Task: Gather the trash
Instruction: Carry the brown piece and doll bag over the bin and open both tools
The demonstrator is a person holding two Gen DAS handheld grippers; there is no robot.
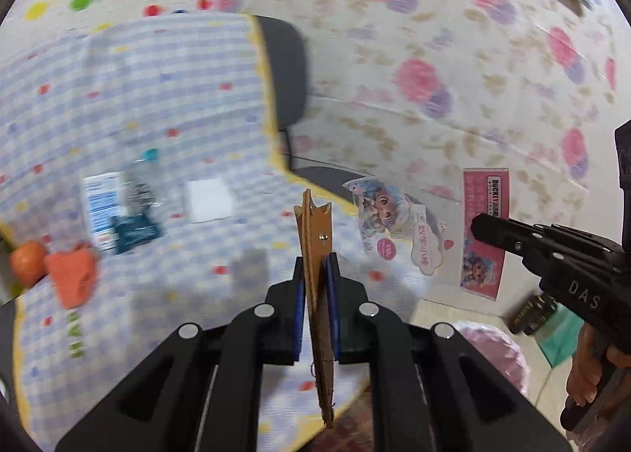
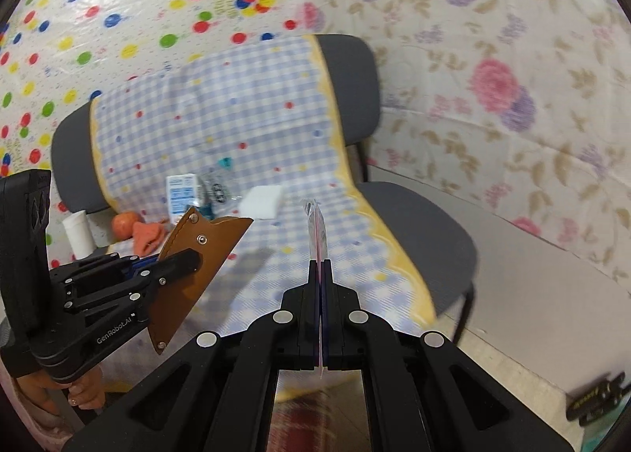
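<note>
Both tongs loaded. Left tongs (image 1: 315, 266) clamped on a flat tan leather sleeve with stitched edges and metal rivets (image 1: 313, 239), held edge-on, long axis running straight out past the tips; seen from the right wrist as a slanted brown panel (image 2: 197, 266). Right tongs (image 2: 320, 266) pressed together on a thin clear plastic packet with a red strip (image 2: 317, 227), also edge-on, poking forward and up.

Remaining trash ahead and to the left of both: white-and-blue carton (image 2: 180, 196), crumpled clear wrapper (image 2: 217, 192), white foam block (image 2: 262, 201), orange peel scraps (image 2: 146, 235), all on the blue-checked cloth (image 2: 252, 109) draped over a grey chair (image 2: 426, 223). Left tongs nearer that cluster.

Likely next: carrying both pieces toward a bin. Pink-lined opening (image 1: 493, 345) low right in the left wrist view, possibly that bin; too blurred to confirm. If so, right tongs closer to it.
</note>
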